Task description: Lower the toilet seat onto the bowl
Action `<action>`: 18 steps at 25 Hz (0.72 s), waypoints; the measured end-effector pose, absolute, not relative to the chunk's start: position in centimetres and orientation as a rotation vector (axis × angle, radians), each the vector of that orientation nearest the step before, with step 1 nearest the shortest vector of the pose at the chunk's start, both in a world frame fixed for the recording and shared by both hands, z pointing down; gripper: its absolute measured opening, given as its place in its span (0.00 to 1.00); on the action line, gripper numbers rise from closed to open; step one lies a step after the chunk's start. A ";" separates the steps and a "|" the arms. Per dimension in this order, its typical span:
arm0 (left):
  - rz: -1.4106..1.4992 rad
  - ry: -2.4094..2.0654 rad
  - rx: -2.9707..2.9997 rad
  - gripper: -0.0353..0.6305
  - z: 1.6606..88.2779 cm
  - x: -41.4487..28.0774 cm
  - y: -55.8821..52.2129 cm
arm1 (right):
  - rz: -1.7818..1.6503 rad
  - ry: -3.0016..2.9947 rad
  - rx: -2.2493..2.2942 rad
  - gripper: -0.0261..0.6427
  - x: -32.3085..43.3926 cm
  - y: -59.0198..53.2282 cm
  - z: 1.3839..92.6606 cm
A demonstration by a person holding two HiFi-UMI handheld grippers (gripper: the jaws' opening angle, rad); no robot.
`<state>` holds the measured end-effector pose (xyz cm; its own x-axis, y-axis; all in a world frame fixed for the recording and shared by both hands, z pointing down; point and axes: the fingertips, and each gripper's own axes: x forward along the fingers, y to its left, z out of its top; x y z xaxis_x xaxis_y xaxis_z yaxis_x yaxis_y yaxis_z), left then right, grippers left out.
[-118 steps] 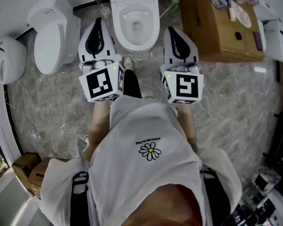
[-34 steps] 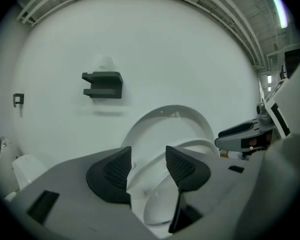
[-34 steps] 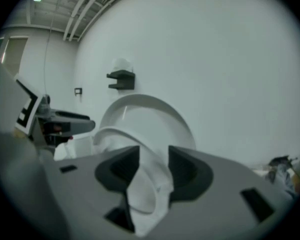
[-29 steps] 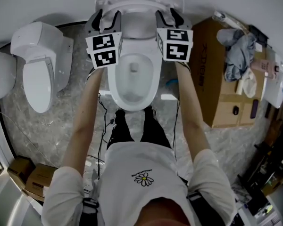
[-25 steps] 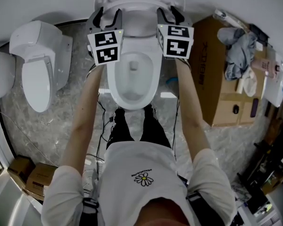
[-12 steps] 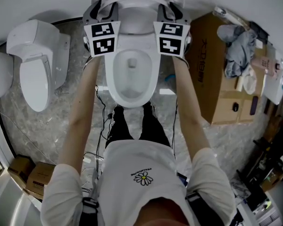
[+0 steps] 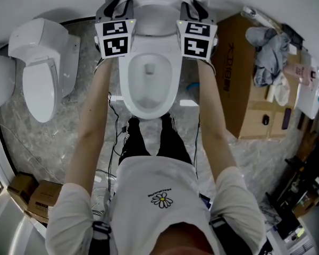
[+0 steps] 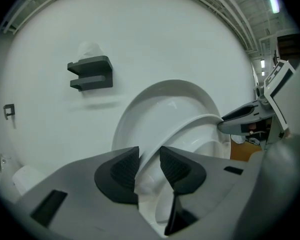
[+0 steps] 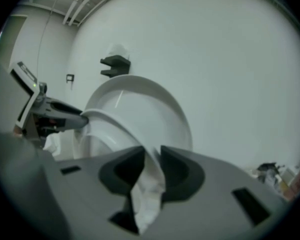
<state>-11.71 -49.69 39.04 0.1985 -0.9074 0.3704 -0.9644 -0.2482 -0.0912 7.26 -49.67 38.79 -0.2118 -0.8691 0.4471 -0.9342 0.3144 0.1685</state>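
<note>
My left gripper (image 8: 149, 165) and right gripper (image 9: 151, 166) have just been closing their fingers (image 8: 121, 171) on the raised toilet seat (image 8: 182, 130), 1 per side, above the bowl (image 7: 125, 86)

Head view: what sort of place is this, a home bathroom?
Probably a toilet showroom or storeroom, not a home bathroom: a second toilet stands beside the open toilet, and cardboard boxes sit on the stone floor.
</note>
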 end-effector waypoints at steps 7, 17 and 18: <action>0.517 -1.805 2.264 0.26 38.8 -12.0 -48.8 | 0.139 -2.107 1.565 0.20 7.2 -48.8 38.6; 0.536 -1.837 2.268 0.25 38.6 -12.1 -45.5 | 0.118 -2.109 1.547 0.20 7.1 -45.5 38.3; 0.533 -1.840 2.266 0.25 38.6 -12.1 -45.0 | 0.114 -2.110 1.546 0.20 7.2 -45.0 38.3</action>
